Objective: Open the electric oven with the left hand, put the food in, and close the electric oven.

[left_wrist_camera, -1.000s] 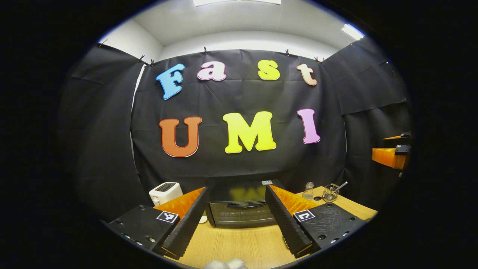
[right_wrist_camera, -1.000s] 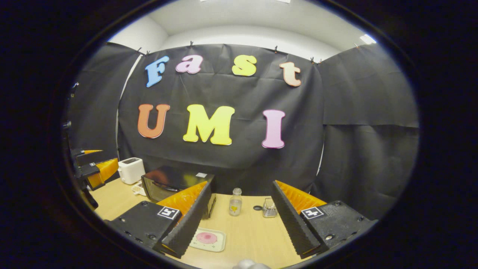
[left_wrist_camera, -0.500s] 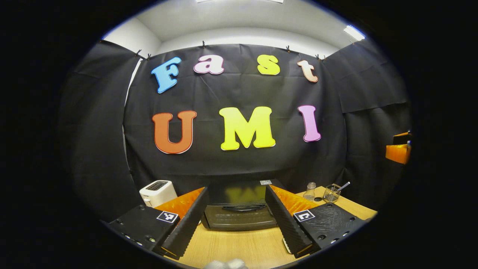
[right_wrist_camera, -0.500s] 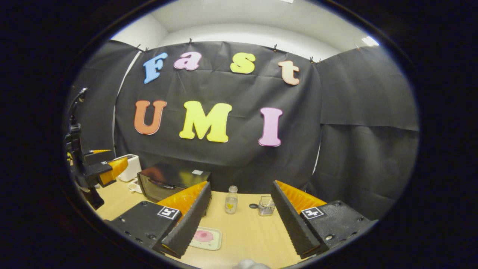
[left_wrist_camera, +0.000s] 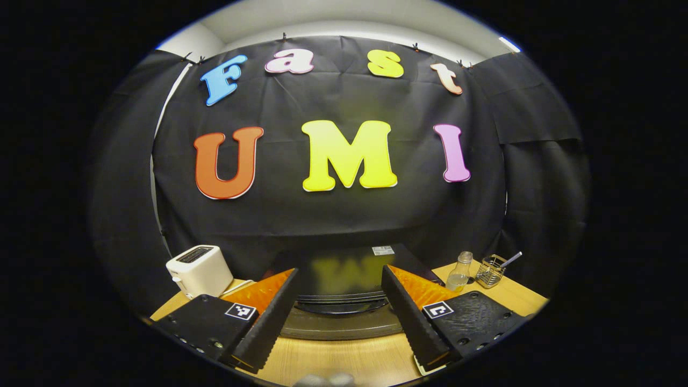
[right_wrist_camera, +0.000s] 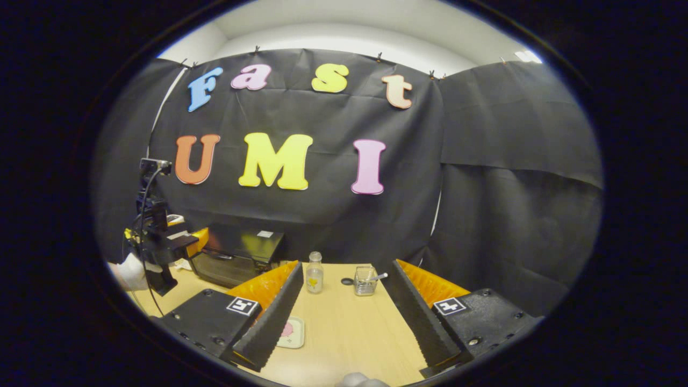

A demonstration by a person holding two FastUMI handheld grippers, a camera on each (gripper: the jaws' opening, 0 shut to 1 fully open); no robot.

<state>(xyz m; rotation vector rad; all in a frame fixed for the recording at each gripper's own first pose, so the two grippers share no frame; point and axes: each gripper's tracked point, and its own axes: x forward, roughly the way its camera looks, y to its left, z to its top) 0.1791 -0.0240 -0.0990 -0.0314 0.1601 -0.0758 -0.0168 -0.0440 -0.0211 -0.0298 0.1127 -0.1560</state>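
We see the wooden table [right_wrist_camera: 344,333] carrying the black electric oven [left_wrist_camera: 344,279], door closed, at its back against the cloth wall. In the left gripper view the left gripper [left_wrist_camera: 339,309] faces the oven front, its 2 fingers spread apart with the door handle [left_wrist_camera: 342,307] between them, touching nothing we can make out. A white toaster [left_wrist_camera: 198,269] stands left of the oven. The right gripper [right_wrist_camera: 338,306] hangs open over the table. The food sits on a small tray [right_wrist_camera: 293,332] beside its left finger; a glass bottle [right_wrist_camera: 314,273] and wire holder [right_wrist_camera: 365,280] stand farther back.
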